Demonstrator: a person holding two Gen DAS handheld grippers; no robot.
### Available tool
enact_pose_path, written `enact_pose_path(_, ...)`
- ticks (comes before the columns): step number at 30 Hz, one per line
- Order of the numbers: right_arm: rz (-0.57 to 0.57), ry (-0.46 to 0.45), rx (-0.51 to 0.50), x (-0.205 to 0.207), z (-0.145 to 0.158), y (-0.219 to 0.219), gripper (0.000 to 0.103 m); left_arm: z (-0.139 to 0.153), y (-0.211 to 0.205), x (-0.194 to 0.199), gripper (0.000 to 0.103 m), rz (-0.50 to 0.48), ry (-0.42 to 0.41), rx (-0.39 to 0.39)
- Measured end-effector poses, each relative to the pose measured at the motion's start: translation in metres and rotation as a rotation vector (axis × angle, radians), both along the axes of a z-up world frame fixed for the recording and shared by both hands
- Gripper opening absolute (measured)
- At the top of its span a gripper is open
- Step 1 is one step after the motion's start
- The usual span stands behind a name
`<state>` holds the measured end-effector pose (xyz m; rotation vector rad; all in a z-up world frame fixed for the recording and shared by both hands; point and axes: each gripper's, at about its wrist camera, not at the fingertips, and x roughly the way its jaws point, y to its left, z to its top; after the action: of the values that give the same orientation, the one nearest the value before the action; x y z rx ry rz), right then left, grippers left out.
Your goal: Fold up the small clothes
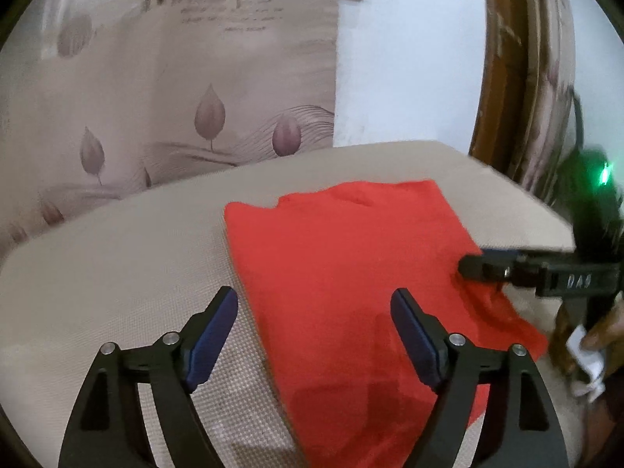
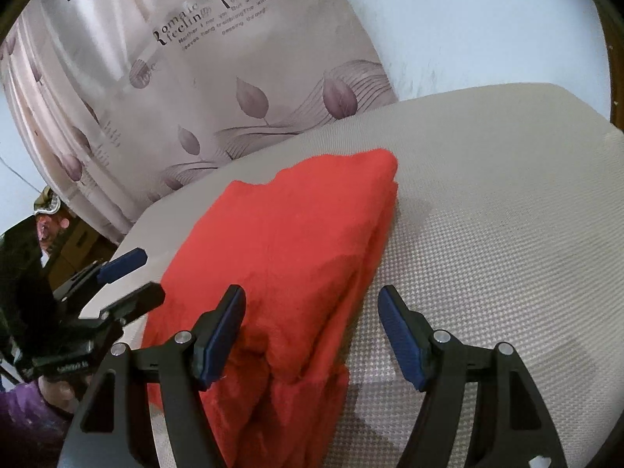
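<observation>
The beige textured surface (image 2: 487, 234) is covered in its middle by a folded red garment (image 1: 351, 273), lying flat in several layers. Both the left tool (image 1: 314, 335) and the right tool (image 2: 312, 331) are held open, nothing gripped.

The left gripper (image 1: 314, 345) is a matte black plastic frame with two angled arms, round silver screw heads at the pivots and ribbed dark blue rubber pads (image 1: 212, 341) on the inner faces. The right gripper (image 2: 312, 337) is built alike; in the left wrist view its body shows pale embossed lettering and a green light. A purple sleeve (image 2: 23, 421) shows at the lower left.
</observation>
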<state>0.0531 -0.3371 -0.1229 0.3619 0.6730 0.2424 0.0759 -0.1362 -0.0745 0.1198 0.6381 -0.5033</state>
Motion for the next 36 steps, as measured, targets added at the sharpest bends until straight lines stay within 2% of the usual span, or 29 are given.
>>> enact_pose_path(3, 0.01, 0.009, 0.02, 0.001, -0.002, -0.002, 0.069, -0.011, 0.027, 0.027, 0.081, -0.046, 0.18, -0.195)
enact_pose_path(6, 0.012, 0.009, 0.041, 0.001, -0.004, -0.004, 0.069, -0.027, 0.048, 0.05, 0.08, -0.066, 0.315, -0.344)
enact_pose_path(9, 0.025, 0.009, 0.051, 0.001, -0.004, -0.004, 0.069, -0.039, 0.058, 0.067, 0.08, -0.09, 0.384, -0.413)
enact_pose_path(12, 0.035, 0.018, 0.063, 0.003, -0.005, -0.005, 0.069, -0.049, 0.055, 0.076, 0.08, -0.159, 0.448, -0.465)
enact_pose_path(14, 0.051, 0.032, 0.075, 0.006, -0.006, -0.006, 0.069, -0.056, 0.049, 0.083, 0.08, -0.195, 0.484, -0.473)
enact_pose_path(17, 0.066, 0.064, 0.099, 0.012, -0.008, -0.008, 0.069, -0.057, 0.042, 0.088, 0.08, -0.253, 0.495, -0.482)
enact_pose_path(23, 0.109, 0.129, 0.135, 0.029, -0.015, -0.012, 0.069, -0.057, 0.028, 0.096, 0.08, -0.343, 0.506, -0.432)
enact_pose_path(28, 0.186, 0.154, 0.202, 0.051, -0.018, -0.014, 0.075, -0.056, 0.025, 0.099, 0.081, -0.389, 0.517, -0.475)
enact_pose_path(32, 0.266, 0.169, 0.257, 0.067, -0.02, -0.013, 0.075, -0.056, 0.024, 0.1, 0.081, -0.39, 0.5, -0.476)
enact_pose_path(33, 0.287, 0.17, 0.256, 0.07, -0.02, -0.011, 0.075, -0.057, 0.022, 0.099, 0.079, -0.382, 0.493, -0.461)
enact_pose_path(36, 0.306, 0.17, 0.242, 0.073, -0.02, -0.007, 0.076, -0.059, 0.016, 0.099, 0.063, -0.342, 0.485, -0.401)
